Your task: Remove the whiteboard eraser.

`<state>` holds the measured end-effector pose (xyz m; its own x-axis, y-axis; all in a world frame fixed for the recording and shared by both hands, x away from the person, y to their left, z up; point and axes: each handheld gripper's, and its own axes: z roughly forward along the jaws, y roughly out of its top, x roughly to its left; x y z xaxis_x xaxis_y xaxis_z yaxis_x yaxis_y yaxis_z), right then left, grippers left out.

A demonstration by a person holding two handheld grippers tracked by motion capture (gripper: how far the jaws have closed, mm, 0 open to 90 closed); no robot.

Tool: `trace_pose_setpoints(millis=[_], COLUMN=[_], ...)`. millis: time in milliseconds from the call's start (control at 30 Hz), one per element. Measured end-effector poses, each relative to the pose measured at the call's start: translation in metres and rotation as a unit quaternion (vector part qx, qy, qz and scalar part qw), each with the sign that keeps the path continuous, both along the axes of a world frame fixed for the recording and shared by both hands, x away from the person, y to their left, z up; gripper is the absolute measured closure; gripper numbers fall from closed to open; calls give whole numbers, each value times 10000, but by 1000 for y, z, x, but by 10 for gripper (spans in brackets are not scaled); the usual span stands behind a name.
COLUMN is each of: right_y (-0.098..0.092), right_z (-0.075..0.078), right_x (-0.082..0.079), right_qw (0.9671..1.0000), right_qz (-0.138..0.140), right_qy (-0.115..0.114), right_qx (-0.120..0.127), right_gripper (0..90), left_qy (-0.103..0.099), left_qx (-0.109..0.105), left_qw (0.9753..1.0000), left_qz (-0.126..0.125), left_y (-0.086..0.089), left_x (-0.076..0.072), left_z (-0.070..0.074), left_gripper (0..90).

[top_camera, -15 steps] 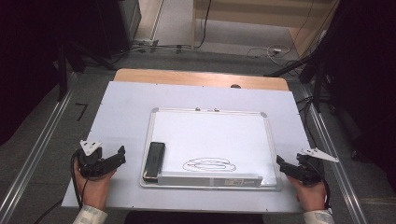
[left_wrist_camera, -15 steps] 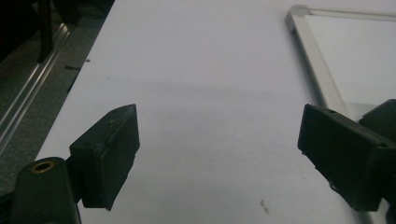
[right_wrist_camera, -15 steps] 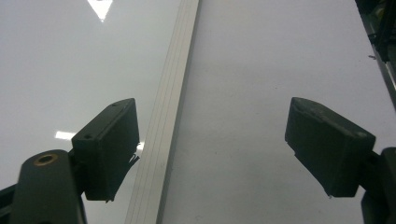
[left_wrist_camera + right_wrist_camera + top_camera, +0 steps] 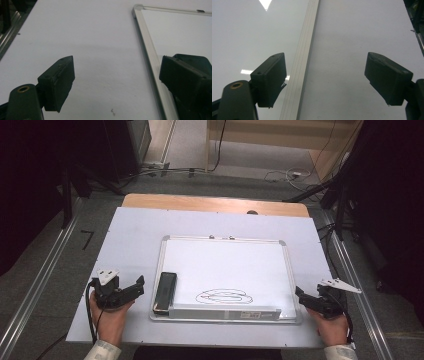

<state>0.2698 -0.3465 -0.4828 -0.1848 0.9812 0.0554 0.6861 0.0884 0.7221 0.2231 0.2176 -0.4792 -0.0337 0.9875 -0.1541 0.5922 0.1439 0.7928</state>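
A silver-framed whiteboard (image 4: 225, 265) lies flat on the white table cover, with a dark oval scribble (image 4: 223, 296) near its front edge. A black eraser (image 4: 165, 292) rests along the board's left side. My left gripper (image 4: 138, 287) hovers just left of the eraser, open and holding nothing. In the left gripper view that gripper (image 4: 117, 77) spans bare cover, with the board's frame (image 4: 146, 47) and the eraser (image 4: 197, 60) by its right jaw. My right gripper (image 4: 300, 296) sits at the board's right front corner, open. In the right gripper view it (image 4: 324, 77) straddles the board's frame (image 4: 305, 50).
The white cover (image 4: 135, 235) overlays a wooden table whose far edge (image 4: 215, 202) shows. Metal rails (image 4: 45, 280) run along both sides on the floor, and cables (image 4: 280, 175) lie beyond the table. A pen tray (image 4: 225, 312) lines the board's front edge.
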Motion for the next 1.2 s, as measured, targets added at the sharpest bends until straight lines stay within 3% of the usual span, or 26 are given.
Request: trace_pose_setpoints(millis=[633, 1200], right_y=[0, 0], right_z=[0, 0], right_x=[1, 1], right_qw=[10000, 10000], right_qz=[22, 30], right_qy=[-17, -24], right_qx=[-38, -28], right_gripper=[163, 163], left_qy=[69, 189], left_qx=[-106, 56], left_qw=[9993, 9967], left_qz=[-361, -788], left_y=[-25, -63], left_x=[10, 22], left_z=[0, -3], left_gripper=[144, 146])
